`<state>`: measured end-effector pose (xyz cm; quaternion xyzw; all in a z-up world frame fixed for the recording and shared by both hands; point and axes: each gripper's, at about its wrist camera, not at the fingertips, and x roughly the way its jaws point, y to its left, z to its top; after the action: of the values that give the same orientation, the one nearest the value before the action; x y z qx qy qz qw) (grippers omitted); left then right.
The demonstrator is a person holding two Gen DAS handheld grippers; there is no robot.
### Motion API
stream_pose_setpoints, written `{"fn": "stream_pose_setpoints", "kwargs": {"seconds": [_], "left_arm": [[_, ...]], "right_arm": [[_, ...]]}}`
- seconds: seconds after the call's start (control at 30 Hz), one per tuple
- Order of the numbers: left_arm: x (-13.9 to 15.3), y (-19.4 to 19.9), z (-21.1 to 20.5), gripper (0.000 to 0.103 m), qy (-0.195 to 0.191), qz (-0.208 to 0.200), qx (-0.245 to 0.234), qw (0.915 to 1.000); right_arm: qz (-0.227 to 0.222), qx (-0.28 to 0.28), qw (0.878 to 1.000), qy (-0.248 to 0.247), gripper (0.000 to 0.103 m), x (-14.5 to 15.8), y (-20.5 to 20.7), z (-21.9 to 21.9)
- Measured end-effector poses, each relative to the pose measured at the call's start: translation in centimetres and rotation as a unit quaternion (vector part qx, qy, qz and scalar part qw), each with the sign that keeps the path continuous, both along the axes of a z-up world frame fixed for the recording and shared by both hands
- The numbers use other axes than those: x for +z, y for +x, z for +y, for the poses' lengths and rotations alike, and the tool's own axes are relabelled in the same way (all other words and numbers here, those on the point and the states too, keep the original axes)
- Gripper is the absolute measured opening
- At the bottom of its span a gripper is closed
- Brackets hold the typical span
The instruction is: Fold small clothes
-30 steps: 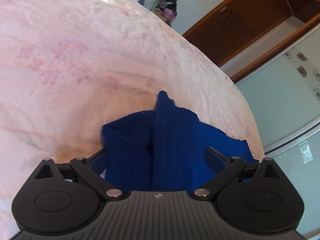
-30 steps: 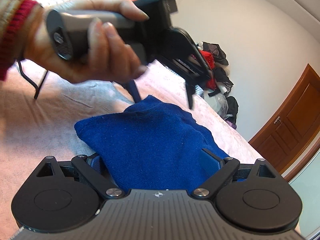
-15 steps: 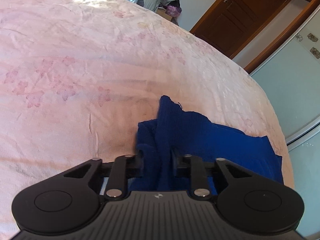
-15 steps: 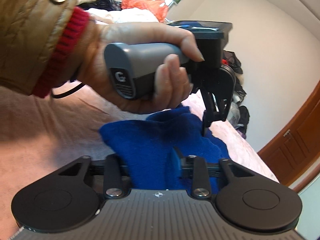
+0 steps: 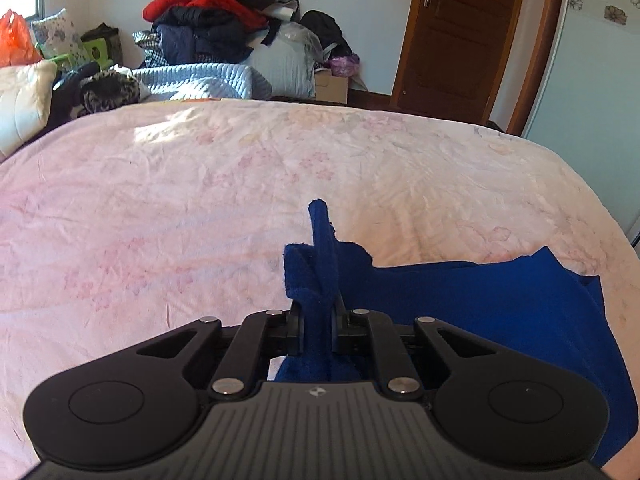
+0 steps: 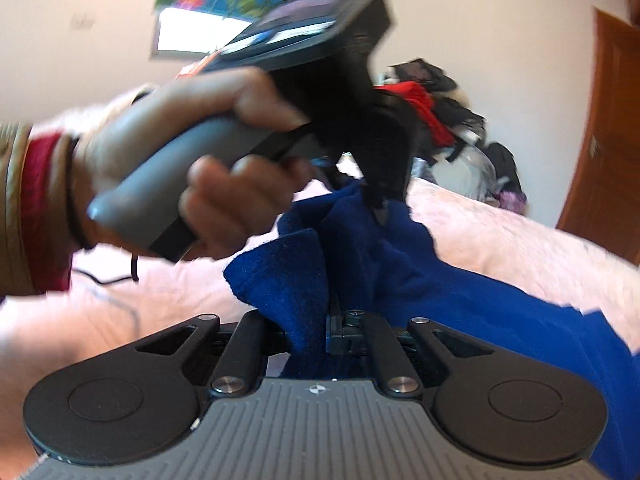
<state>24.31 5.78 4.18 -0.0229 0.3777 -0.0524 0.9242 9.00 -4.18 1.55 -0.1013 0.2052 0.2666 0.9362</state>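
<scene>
A small royal-blue fleece garment (image 5: 480, 304) lies on the pink floral bedsheet (image 5: 200, 208). My left gripper (image 5: 318, 308) is shut on a bunched edge of it, and a strip of cloth stands up between the fingers. My right gripper (image 6: 324, 320) is shut on another edge of the same garment (image 6: 440, 296). In the right wrist view the left gripper (image 6: 378, 200), held in a hand, hangs just ahead with blue cloth in its tips. Both lift the cloth above the bed.
A pile of clothes (image 5: 208, 20) and bedding (image 5: 192, 80) stands beyond the bed's far edge. A wooden door (image 5: 460, 36) is at the back right, with a pale wardrobe panel (image 5: 600, 80) beside it.
Both grippers have closed on the blue garment's edges and have lifted it. The cameras now tilt up, showing the room beyond the bed.
</scene>
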Motion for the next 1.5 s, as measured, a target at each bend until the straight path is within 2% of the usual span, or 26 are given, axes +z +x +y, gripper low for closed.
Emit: {"fn": "stream_pose_setpoints", "kwargs": {"seconds": [0.2, 0.4, 0.63, 0.83, 1.17, 1.5], "left_arm": [[1.5, -0.5, -3.9, 0.01, 0.036, -0.016, -0.003, 0.9992], [2.5, -1.3, -8.1, 0.01, 0.072, -0.033, -0.014, 0.9967], [3.2, -1.9, -12.1, 0.01, 0.092, -0.048, -0.03, 0.9941], [3.5, -1.8, -14.7, 0.01, 0.092, -0.047, -0.04, 0.9938], [2.9, -0.8, -19.3, 0.01, 0.07, -0.03, -0.057, 0.9954], [0.9, -0.3, -24.7, 0.011, 0.074, -0.026, -0.073, 0.9942]], "right_arm": [[-0.007, -0.035, 0.999, 0.027, 0.009, 0.5, -0.4, -4.8], [-0.01, -0.059, 0.997, 0.038, 0.009, 0.2, -1.2, -7.3], [-0.014, -0.088, 0.995, 0.048, 0.009, 0.0, -1.5, -9.6], [-0.015, -0.111, 0.992, 0.056, 0.009, 0.1, -1.7, -12.1], [-0.007, -0.15, 0.985, 0.081, 0.009, -0.3, -1.7, -16.7], [0.039, -0.194, 0.97, 0.141, 0.009, -1.9, -0.5, -21.7]]}}
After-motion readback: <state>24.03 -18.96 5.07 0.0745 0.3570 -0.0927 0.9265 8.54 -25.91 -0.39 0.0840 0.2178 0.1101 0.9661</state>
